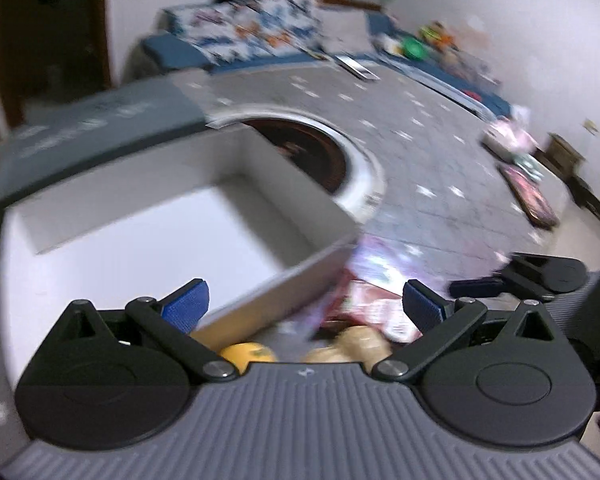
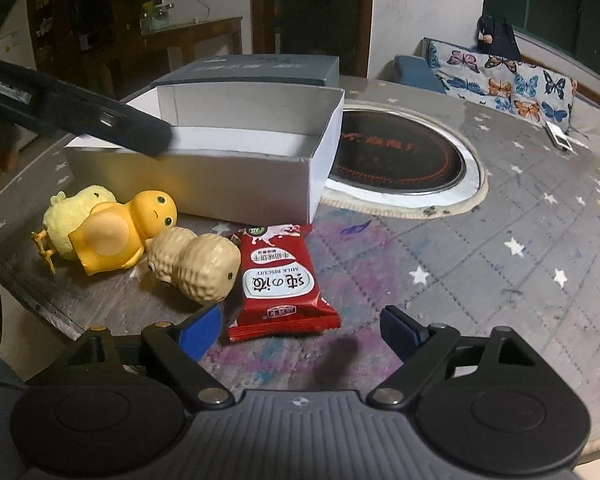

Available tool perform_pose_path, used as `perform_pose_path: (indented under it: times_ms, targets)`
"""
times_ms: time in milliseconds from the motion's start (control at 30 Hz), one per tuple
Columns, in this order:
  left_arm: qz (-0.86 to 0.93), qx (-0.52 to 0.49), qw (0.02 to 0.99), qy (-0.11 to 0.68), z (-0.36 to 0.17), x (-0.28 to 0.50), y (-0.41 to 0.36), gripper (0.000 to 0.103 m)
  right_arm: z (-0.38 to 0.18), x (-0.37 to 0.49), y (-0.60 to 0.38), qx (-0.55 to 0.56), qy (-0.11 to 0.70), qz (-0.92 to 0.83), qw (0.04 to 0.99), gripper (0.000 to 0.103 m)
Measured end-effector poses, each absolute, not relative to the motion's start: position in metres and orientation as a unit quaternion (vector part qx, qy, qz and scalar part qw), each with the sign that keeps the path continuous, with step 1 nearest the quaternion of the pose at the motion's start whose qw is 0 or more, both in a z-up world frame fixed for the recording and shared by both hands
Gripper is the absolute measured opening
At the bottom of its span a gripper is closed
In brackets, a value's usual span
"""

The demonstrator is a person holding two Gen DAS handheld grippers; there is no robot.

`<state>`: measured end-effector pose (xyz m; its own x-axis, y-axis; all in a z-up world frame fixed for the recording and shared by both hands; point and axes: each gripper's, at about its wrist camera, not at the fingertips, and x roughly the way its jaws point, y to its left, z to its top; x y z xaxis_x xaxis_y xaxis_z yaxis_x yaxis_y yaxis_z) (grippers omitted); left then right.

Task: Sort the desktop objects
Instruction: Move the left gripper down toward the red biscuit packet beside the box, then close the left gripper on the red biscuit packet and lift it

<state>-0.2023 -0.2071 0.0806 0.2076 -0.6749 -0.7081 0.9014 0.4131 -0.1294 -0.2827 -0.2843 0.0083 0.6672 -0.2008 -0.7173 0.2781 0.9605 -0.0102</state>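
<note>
In the right wrist view a red milk-biscuit packet (image 2: 280,276) lies flat on the grey star-patterned tablecloth (image 2: 480,248). My right gripper (image 2: 300,332) is open just short of the packet's near edge, its blue pads on either side and not pressing. Left of the packet lie a beige peanut toy (image 2: 196,266), an orange duck toy (image 2: 120,236) and a pale yellow chick (image 2: 72,216). Behind them stands an open white box (image 2: 204,168). The left wrist view is blurred. My left gripper (image 1: 304,306) is open and holds nothing, over the box's (image 1: 140,232) near corner.
A round hob (image 2: 400,156) is set into the table right of the box. A dark lid (image 2: 260,68) stands behind the box. A sofa with butterfly cushions (image 2: 512,80) runs along the far side. The table edge (image 2: 40,300) drops off near the toys.
</note>
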Motion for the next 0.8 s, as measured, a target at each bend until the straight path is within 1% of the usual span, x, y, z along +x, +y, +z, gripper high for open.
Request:
perform_pose_path:
  times_ms: [100, 233, 267, 400, 533, 600, 633, 667, 700, 800]
  targets:
    - [-0.521, 0.180, 0.754, 0.357, 0.071, -0.205, -0.232, 0.103, 0.004, -0.280, -0.280, 0.061, 0.387, -0.135, 0.910, 0.084]
    - [-0.526, 0.189, 0.747, 0.360, 0.073, -0.208, -0.241, 0.102, 0.002, -0.278, -0.279, 0.071, 0.383, -0.138, 0.910, 0.084]
    - [-0.529, 0.190, 0.745, 0.359, 0.075, -0.209, -0.241, 0.100, 0.003, -0.278, -0.280, 0.071, 0.383, -0.139, 0.911, 0.083]
    - [-0.545, 0.196, 0.735, 0.352, 0.082, -0.213, -0.245, 0.098, 0.005, -0.280, -0.277, 0.071, 0.378, -0.142, 0.912, 0.080]
    - [-0.552, 0.214, 0.727, 0.348, 0.081, -0.215, -0.259, 0.093, 0.007, -0.277, -0.256, 0.074, 0.376, -0.144, 0.912, 0.078]
    - [-0.554, 0.220, 0.722, 0.351, 0.080, -0.213, -0.265, 0.091, 0.007, -0.262, -0.241, 0.076, 0.377, -0.145, 0.912, 0.077]
    - [-0.556, 0.220, 0.720, 0.352, 0.081, -0.212, -0.267, 0.086, 0.007, -0.258, -0.235, 0.076, 0.378, -0.146, 0.911, 0.076]
    - [-0.559, 0.217, 0.718, 0.354, 0.083, -0.211, -0.268, 0.084, 0.007, -0.247, -0.227, 0.076, 0.378, -0.148, 0.911, 0.075]
    - [-0.566, 0.210, 0.714, 0.355, 0.086, -0.209, -0.268, 0.084, 0.007, -0.242, -0.220, 0.076, 0.379, -0.149, 0.910, 0.074]
    - [-0.583, 0.197, 0.700, 0.363, 0.090, -0.207, -0.272, 0.084, 0.008, -0.230, -0.196, 0.077, 0.380, -0.158, 0.908, 0.073]
